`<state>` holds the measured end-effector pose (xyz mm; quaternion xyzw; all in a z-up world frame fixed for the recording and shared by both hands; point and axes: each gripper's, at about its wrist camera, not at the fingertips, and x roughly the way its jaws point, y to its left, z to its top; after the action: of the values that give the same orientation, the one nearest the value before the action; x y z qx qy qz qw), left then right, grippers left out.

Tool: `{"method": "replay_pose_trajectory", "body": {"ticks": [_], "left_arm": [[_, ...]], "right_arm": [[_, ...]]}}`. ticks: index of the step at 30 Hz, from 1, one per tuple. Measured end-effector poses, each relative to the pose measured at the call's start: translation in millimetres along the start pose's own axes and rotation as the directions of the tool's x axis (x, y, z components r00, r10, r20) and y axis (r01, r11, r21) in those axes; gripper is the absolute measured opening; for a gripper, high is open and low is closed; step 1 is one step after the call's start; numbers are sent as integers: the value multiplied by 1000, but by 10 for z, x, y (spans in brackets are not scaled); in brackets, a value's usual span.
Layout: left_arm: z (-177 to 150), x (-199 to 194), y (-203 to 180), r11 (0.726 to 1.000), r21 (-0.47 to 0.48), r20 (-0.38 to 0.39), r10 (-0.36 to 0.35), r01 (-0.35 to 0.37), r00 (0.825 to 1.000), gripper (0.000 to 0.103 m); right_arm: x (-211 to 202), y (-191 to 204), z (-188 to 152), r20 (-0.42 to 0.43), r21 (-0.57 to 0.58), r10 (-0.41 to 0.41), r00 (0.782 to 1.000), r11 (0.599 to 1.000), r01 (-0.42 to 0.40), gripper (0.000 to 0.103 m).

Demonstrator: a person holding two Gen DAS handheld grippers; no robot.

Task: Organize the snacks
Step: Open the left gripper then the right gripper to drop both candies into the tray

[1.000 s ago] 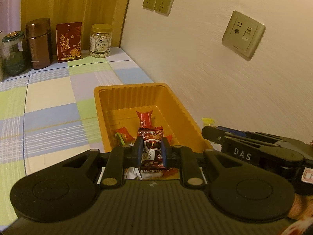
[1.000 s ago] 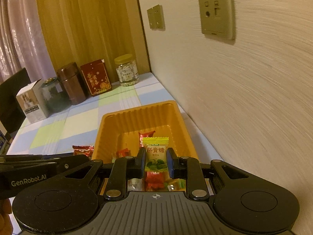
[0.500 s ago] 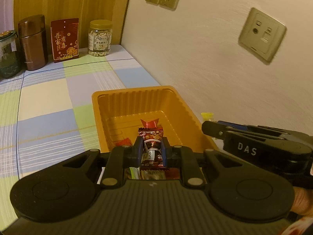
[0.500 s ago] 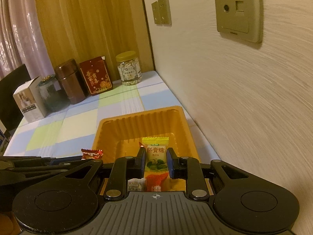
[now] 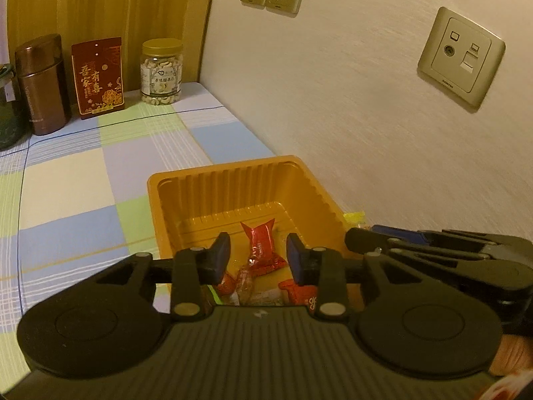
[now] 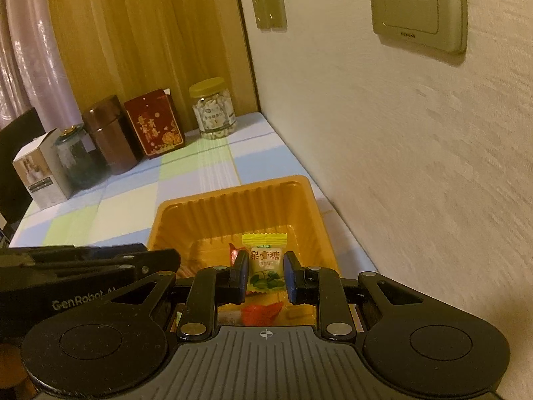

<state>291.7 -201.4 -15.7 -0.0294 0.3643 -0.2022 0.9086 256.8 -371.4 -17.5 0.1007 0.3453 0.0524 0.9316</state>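
Left wrist view cut off the ribbed orange plastic tray's [image 5: 186, 183] near end; left tool [image 5: 258, 257] was opening, nothing between. Right tool [image 6: 266, 275] clamped a yellow-green candy packet [image 6: 265, 260] marked "梨膏糖" above the tray.

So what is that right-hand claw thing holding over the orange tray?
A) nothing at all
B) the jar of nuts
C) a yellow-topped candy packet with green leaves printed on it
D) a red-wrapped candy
C: in the right wrist view, the right gripper pinches a yellow-topped candy packet with green leaves on it between its blue pads, above the orange tray.
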Motion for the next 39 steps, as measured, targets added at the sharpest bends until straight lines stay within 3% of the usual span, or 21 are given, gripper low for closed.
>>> {"method": "replay_pose_trajectory", "body": {"ticks": [16, 21, 23, 25, 29, 39], "left_arm": [[-283, -238, 269, 996, -67, -15, 65, -65, 998, 36], [-296, -257, 279, 995, -68, -13, 73, -73, 997, 41], [-307, -268, 288, 995, -68, -12, 78, -78, 997, 46], [-320, -280, 304, 994, -70, -13, 82, -82, 997, 48], [-360, -309, 330, 992, -77, -19, 99, -100, 995, 55], [-517, -651, 319, 985, -102, 1, 139, -138, 990, 85]], "right_arm": [[11, 73, 45, 9, 11, 46, 999, 999, -46, 23], [101, 56, 118, 24, 47, 126, 992, 991, -127, 23], [116, 45, 127, 27, 59, 132, 991, 989, -133, 28], [86, 41, 115, 45, 59, 118, 992, 991, -120, 53], [15, 11, 52, 47, 76, 102, 994, 992, -106, 55], [-365, -49, -188, 29, 120, 60, 998, 991, -63, 58]]}}
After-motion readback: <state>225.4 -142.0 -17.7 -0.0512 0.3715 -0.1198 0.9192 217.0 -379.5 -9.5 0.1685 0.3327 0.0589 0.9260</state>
